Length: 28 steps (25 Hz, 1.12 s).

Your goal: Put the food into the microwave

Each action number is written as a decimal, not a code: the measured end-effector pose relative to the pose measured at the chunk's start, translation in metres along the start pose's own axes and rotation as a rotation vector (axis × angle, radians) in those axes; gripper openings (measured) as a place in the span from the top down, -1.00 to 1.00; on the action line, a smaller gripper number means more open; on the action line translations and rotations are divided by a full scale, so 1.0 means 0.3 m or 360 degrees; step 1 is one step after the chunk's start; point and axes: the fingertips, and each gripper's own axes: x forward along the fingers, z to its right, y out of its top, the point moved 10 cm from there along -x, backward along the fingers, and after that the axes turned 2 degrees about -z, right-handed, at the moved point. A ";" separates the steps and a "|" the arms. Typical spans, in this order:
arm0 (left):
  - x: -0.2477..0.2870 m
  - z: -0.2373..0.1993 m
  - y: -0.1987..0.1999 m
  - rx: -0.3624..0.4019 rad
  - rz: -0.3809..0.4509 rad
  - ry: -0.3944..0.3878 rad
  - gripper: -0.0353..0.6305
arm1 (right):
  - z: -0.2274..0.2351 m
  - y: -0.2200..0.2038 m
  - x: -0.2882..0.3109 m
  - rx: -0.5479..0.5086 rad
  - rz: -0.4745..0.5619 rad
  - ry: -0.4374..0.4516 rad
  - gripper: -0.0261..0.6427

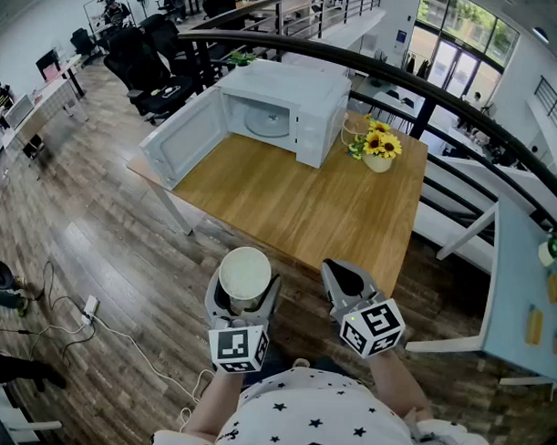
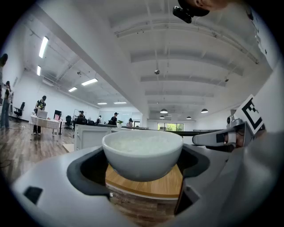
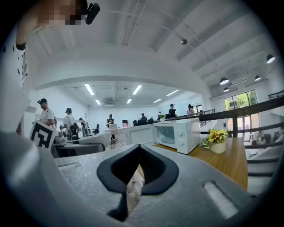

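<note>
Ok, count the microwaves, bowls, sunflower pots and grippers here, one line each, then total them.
Microwave: 1
Bowl: 1, between the left jaws
Sunflower pot: 1
Grippers: 2, left gripper and right gripper
Total: 5

Bright, even daylight from windows (image 1: 468, 27) and ceiling strip lights (image 2: 43, 46); gripper views bulge fisheye-round with dark corners.

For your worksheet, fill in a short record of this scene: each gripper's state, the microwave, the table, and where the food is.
left gripper: shut on white bowl of food
right gripper: shut, empty
microwave: on wooden table, door open, nothing seen inside
beside microwave: pot of sunflowers
food: not yet in the microwave
</note>
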 end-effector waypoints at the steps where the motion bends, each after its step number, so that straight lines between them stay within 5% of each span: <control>1: -0.017 0.012 0.003 0.0002 0.0009 -0.0004 -0.49 | -0.007 0.003 -0.020 -0.0014 0.0014 -0.0001 0.91; 28: -0.095 -0.051 0.051 -0.0012 0.0054 -0.0044 -0.49 | -0.141 0.033 -0.024 0.0000 0.0071 -0.0008 0.91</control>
